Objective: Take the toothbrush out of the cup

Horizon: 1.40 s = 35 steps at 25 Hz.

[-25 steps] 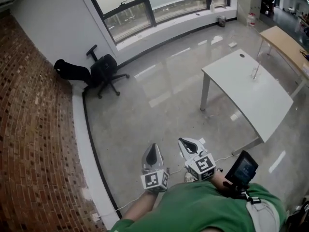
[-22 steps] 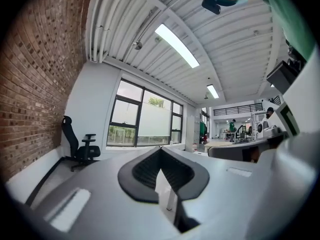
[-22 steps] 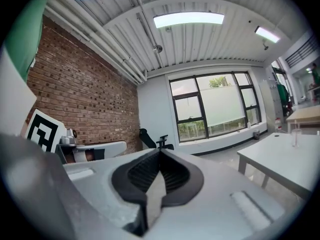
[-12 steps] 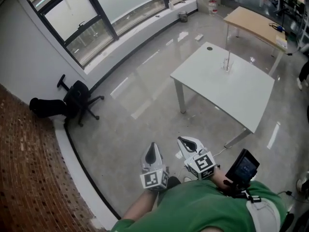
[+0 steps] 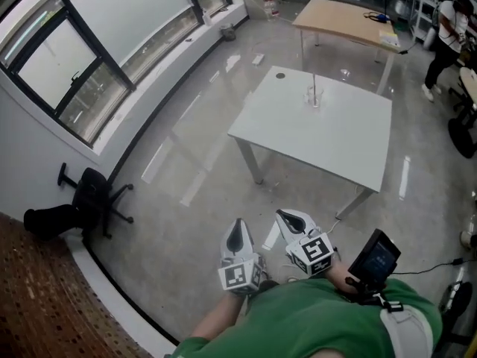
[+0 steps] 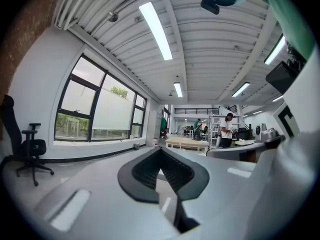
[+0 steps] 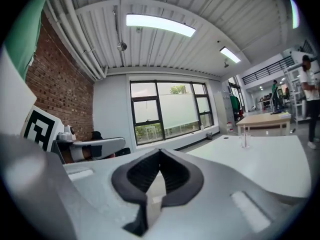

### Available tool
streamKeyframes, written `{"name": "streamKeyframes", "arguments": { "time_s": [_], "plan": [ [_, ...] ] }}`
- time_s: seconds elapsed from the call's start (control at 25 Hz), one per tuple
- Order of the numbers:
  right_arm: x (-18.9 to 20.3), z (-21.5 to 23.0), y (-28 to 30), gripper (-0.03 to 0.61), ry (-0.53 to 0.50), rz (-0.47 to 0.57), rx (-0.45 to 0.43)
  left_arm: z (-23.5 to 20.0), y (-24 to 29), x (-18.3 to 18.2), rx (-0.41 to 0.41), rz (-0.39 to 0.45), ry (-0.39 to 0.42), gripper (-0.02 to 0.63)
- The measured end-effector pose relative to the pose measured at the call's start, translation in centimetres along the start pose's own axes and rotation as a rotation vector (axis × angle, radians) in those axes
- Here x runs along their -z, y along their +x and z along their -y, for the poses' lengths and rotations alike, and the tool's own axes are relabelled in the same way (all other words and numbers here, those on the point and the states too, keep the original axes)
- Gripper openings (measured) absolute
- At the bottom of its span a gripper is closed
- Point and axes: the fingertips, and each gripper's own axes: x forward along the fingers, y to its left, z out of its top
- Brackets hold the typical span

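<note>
A clear cup (image 5: 314, 95) with a thin toothbrush standing in it sits on the far part of a white table (image 5: 335, 136) across the room. In the right gripper view the cup (image 7: 244, 141) is small and far off on that table (image 7: 260, 164). My left gripper (image 5: 238, 232) and right gripper (image 5: 292, 220) are held side by side close to my body, well short of the table. Both are shut with nothing between the jaws. Seen from their own cameras, the left gripper (image 6: 161, 151) and the right gripper (image 7: 160, 154) point out across the room.
A wooden table (image 5: 343, 17) stands beyond the white one, with a person (image 5: 447, 21) at the far right. Large windows (image 5: 89, 51) line the left wall, a black office chair (image 5: 93, 194) stands below them, and a brick wall (image 5: 37, 304) fills the lower left. Grey floor (image 5: 194, 222) separates me from the table.
The view has swung round: the white table with the cup has shifted from the right edge toward the middle, the chair and brick wall toward the lower left. Both grippers stay shut and empty.
</note>
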Motion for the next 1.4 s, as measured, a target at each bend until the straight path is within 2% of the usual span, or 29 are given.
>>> {"name": "streamKeyframes", "arguments": {
  "time_s": [0.12, 0.72, 1.0, 1.2, 1.4],
  "plan": [
    [0.5, 0.4, 1.5, 0.003, -0.001, 0.012, 0.044, -1.0, 1.9, -0.4, 0.049, -0.001, -0.007, 0.006],
    [-2.6, -0.4, 10.9, 0.003, -0.013, 0.025, 0.241, -9.1, 9.9, -2.8, 0.226, 0.008, -0.049, 0.006],
    [-2.5, 0.7, 11.8, 0.003, 0.004, 0.018, 0.35, -8.6, 12.2, -2.7, 0.376, 0.018, -0.053, 0.006],
    [-2.7, 2.2, 10.4, 0.003, 0.016, 0.023, 0.44, -6.9, 13.5, -3.1, 0.444, -0.009, -0.056, 0.006],
    [-2.3, 4.4, 9.0, 0.003, 0.031, 0.028, 0.483, -4.4, 15.0, -2.8, 0.489, -0.01, -0.051, 0.006]
  ]
}}
